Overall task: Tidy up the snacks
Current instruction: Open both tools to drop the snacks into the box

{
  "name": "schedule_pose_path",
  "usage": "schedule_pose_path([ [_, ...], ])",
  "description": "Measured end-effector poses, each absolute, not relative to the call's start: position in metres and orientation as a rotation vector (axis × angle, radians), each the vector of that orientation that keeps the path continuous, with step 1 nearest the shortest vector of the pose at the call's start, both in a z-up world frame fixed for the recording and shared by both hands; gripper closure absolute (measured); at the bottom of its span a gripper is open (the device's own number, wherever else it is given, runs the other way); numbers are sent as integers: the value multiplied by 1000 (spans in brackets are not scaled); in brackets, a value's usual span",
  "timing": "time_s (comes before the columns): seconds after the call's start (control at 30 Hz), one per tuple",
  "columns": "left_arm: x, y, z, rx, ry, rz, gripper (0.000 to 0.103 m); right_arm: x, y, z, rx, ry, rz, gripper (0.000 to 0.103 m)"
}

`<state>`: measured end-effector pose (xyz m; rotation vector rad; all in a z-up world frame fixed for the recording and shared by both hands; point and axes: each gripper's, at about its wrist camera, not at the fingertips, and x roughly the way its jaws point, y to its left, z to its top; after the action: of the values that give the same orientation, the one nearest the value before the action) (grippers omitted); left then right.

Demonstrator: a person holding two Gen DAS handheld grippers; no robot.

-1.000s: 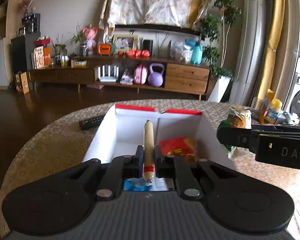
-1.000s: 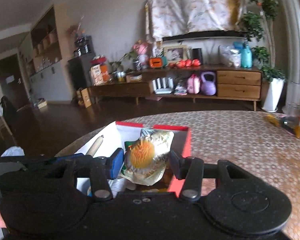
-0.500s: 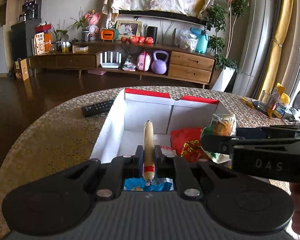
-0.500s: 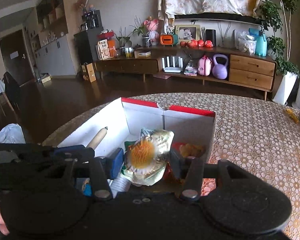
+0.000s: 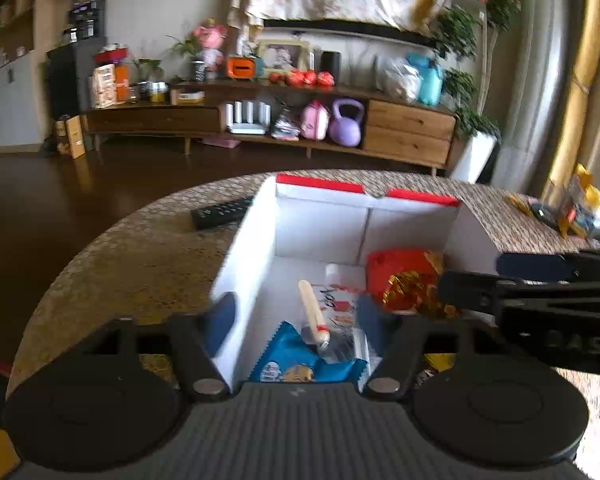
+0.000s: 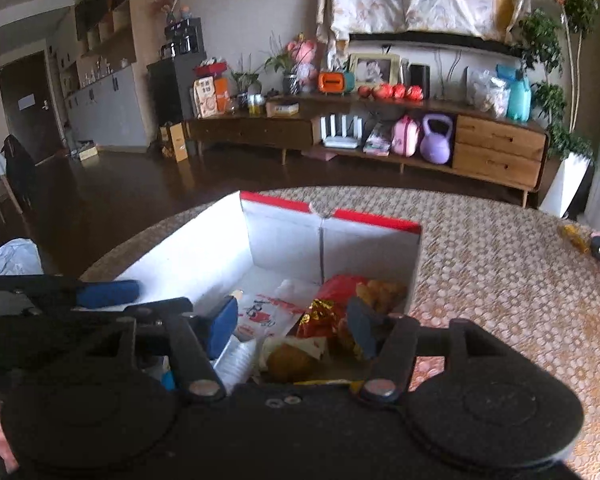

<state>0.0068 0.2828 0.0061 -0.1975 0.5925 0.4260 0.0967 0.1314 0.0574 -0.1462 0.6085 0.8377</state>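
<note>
Your left tongs (image 5: 296,322) are opening, nothing between them; the sausage stick (image 5: 313,312) lies loose in the white box (image 5: 252,240) on the tabletop (image 5: 140,248), atop a blue packet (image 5: 288,360). Your right tongs (image 6: 292,326) are opening too, at three o'clock of the left, the round-snack packet (image 6: 290,356) lying free below them beside the red bag (image 6: 336,292).

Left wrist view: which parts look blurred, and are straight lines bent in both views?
Left wrist view: the fingers and the box edge are smeared; the shelf behind is slightly soft. Right wrist view: sharper overall. Both views: fisheye bending curves the table rim and the walls.
</note>
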Motion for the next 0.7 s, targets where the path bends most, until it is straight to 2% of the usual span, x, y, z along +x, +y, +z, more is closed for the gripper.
schedule_pose_path([
  [0.03, 5, 283, 7, -205, 586, 424, 27, 96, 129, 59, -138, 610, 838, 41],
  [0.2, 1, 275, 12, -188, 587, 418, 26, 91, 122, 67, -133, 580, 832, 33],
  [0.3, -3, 269, 15, -178, 578, 424, 18, 85, 118, 71, -128, 565, 826, 32],
  [0.4, -7, 263, 19, -180, 569, 422, 9, 80, 109, 76, -113, 554, 810, 21],
  [0.43, -9, 262, 19, -179, 567, 422, 2, 78, 104, 78, -102, 548, 806, 20],
  [0.47, -11, 259, 20, -174, 565, 424, 0, 76, 101, 80, -94, 542, 805, 19],
  [0.7, -24, 234, 26, -119, 556, 469, 0, 58, 67, 89, -55, 516, 790, 11],
])
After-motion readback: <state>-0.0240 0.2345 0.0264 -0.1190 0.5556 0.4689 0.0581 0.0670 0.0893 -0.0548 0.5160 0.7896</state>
